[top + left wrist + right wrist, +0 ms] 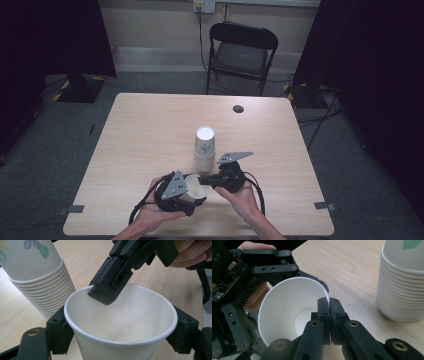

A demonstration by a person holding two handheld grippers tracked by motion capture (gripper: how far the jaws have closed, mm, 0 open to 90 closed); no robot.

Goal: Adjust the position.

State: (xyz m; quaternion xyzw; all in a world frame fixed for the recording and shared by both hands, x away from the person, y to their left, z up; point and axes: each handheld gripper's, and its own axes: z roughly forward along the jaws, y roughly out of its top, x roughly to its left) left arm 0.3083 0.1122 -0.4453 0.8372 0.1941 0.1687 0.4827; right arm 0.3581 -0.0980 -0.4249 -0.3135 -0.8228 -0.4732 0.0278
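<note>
A single white paper cup (196, 188) was held between the two grippers near the front edge of the wooden table (150, 130), just in front of a stack of upside-down paper cups (204, 149) printed with small leaves and flowers. The left gripper (186, 196) lay in the person's left hand (150, 212), and in the left gripper view its two black jaws stood on either side of the cup's wall below the rim, one at each flank; whether the pads were pressing the paper or only resting against it could not be told. The cup (120, 325) was tilted so that its open mouth faced toward the right gripper (206, 180). That gripper, held in the person's right hand (243, 196), came in from the right, and its jaws were closed together on the cup's rim, one jaw inside the mouth and one outside, pinching the thin paper edge. In the right gripper view the cup (292, 312) showed its bare inside and round bottom, with the stack (402, 287) standing upright well off to the side. A black folding chair (242, 52) stood beyond the far edge of the table.
</note>
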